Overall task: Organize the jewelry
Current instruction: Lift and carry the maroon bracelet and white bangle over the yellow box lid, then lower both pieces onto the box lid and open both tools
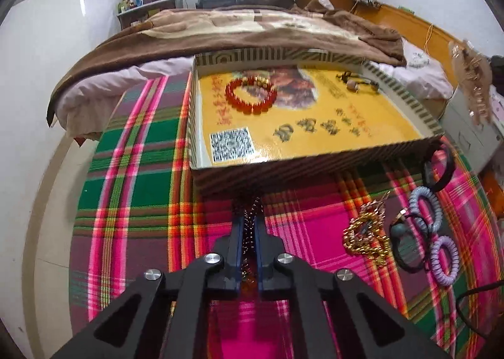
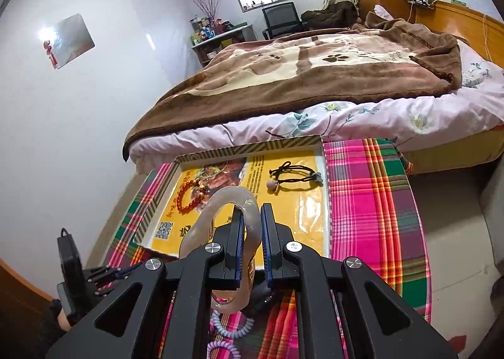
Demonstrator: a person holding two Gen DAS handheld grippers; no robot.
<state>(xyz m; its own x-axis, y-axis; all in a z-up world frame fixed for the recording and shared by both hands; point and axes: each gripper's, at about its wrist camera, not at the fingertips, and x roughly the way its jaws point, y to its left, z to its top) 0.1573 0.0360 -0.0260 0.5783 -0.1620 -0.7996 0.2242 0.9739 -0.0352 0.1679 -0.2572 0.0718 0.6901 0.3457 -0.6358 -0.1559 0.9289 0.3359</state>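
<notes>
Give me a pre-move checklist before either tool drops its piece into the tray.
1. Left tool shut on the thin chain: ok.
2. Right tool shut on the pale bangle: ok.
3. Tray has bare floor for more pieces: ok.
4. Red bead bracelet and black cord bracelet lie apart from each other in the tray: ok.
5. Chain's hanging end free of the tray's near wall: cannot tell.
6. Gold chain, spiral hair ties still on the cloth: not ok.

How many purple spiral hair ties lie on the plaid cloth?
2. One spiral tie lies farther from the camera, beside the black band. The other spiral tie lies nearer, below it. Both are right of the gold chain. More may be hidden.
</notes>
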